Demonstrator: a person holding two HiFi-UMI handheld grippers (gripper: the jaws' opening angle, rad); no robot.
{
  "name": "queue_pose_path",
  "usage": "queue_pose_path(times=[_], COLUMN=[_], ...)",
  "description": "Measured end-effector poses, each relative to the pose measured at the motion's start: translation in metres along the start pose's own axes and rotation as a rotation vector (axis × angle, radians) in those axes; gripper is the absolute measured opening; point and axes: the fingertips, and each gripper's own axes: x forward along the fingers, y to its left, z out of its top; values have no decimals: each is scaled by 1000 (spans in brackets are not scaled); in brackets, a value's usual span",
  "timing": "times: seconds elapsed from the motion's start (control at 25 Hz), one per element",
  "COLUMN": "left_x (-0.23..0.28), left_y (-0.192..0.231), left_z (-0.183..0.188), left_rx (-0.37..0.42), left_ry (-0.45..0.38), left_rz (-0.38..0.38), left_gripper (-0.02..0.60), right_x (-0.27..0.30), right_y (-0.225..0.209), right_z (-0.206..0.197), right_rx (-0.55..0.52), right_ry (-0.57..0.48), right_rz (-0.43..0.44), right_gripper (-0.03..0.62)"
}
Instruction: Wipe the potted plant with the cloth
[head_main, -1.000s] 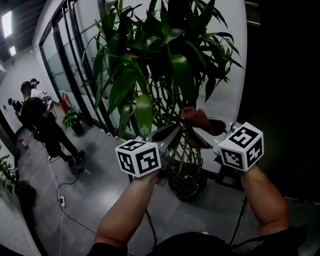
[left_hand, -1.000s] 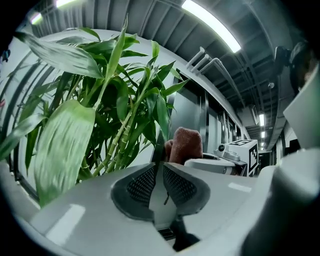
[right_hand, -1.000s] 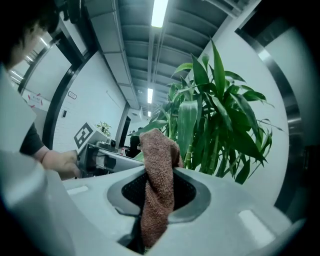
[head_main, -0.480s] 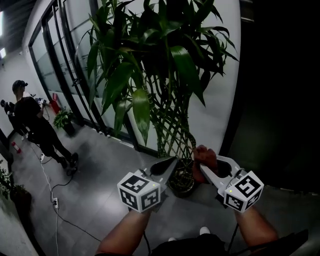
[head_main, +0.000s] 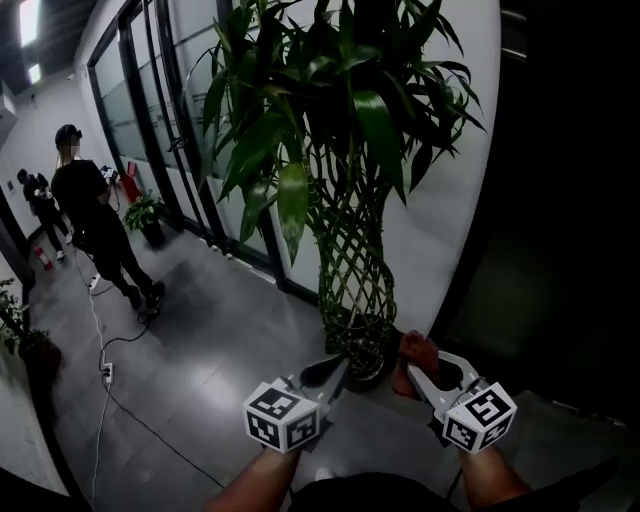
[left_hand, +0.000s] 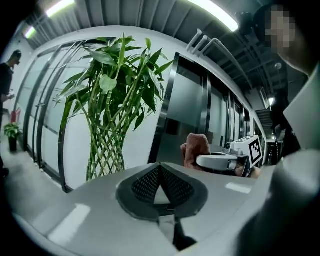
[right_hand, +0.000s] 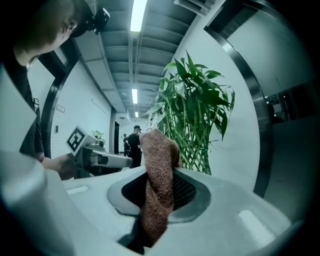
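— Potted plant (head_main: 350, 260) area: list the quantities per item.

— One tall potted plant with lattice-woven stems. It stands in a dark pot (head_main: 372, 372) on the grey floor (head_main: 220, 340), against a white wall. One brown cloth (head_main: 415, 350). Two claws. Farther off are a small plant (head_main: 145, 215) by the glass doors and a second small plant (head_main: 22, 335) at the left edge. A person in black (head_main: 88, 200) stands down the corridor, with a second person (head_main: 35, 205) beyond.

— Claw status?

— Left claw (head_main: 335, 368): jaws fully together, nothing between them. Right claw (head_main: 410, 375): clamped on the cloth, which stands up out of the jaws as a fold. The claws sit low, one on each side of the pot. Contact with the pot cannot be confirmed.

— Changes against the frame one second back?

— Both claws have descended from the woven-stem section to pot level. The left claw jaws were then parted and are now closed. The cloth remains gripped in the right claw. The plant itself is unchanged.
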Motion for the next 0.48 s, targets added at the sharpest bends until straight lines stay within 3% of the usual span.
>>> queue_pose_path(times=[0.48], left_x=[-3], left_y=[-86], left_z=[-21], left_rx=[24], left_ry=[-42], left_rz=[172], left_gripper=[17], right_x=[-110], right_y=[-28], right_z=[-9], right_rx=[-1], right_ry=[-20], right_rz=[63], right_gripper=[71])
